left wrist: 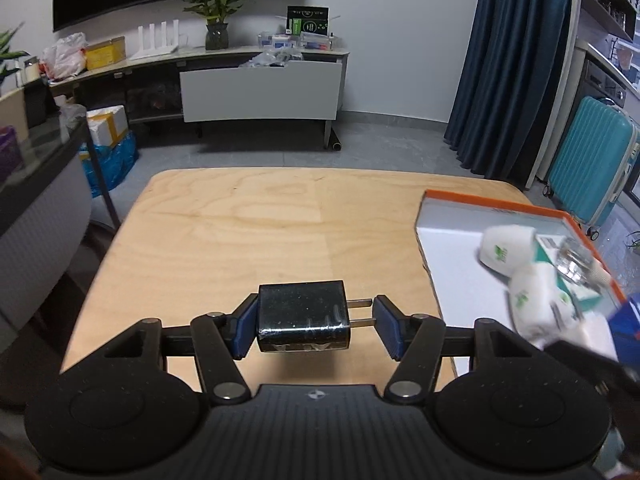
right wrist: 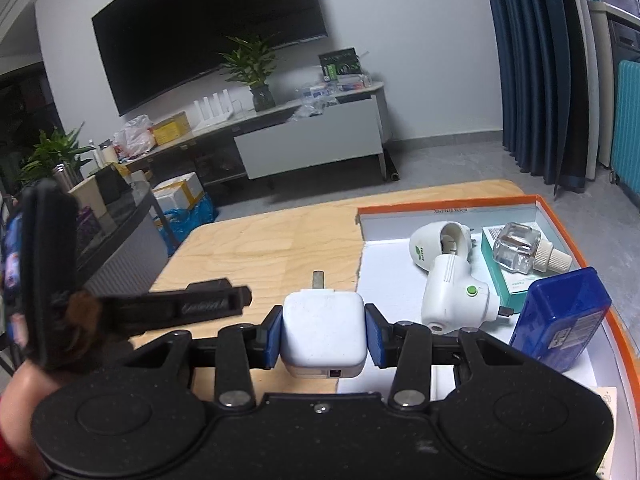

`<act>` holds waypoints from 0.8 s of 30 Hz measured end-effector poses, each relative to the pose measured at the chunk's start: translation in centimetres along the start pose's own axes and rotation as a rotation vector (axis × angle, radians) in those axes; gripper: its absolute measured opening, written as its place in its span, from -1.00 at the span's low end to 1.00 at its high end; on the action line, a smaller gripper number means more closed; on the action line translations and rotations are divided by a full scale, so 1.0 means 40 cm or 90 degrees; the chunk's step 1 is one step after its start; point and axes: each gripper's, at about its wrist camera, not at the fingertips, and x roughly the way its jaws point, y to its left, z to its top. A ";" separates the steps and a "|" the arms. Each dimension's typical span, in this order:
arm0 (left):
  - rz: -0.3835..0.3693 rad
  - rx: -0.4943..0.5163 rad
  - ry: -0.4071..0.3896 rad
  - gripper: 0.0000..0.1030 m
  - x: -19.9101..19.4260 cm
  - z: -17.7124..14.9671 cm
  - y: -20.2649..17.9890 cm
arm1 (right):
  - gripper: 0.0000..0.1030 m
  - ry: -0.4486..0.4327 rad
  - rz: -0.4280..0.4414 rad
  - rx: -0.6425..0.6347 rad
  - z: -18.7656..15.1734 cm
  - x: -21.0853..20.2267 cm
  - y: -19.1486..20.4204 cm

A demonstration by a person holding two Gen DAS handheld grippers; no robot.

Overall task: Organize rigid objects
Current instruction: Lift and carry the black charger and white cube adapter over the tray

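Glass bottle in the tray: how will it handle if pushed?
The glass bottle lies on its side across a teal box, so it probably slides off. Its squarish body likely resists rolling. Clear glass looks smooth, probably slippery and breakable.

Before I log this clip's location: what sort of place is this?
Most likely a home living room: a large wall-mounted TV, a low media console with a potted plant on it, and a teal suitcase by dark curtains. Work happens at a wooden table.
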 end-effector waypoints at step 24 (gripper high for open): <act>-0.025 -0.030 -0.052 0.18 -0.210 -0.063 -0.046 | -0.01 -0.067 -0.004 -0.033 -0.001 -0.197 0.032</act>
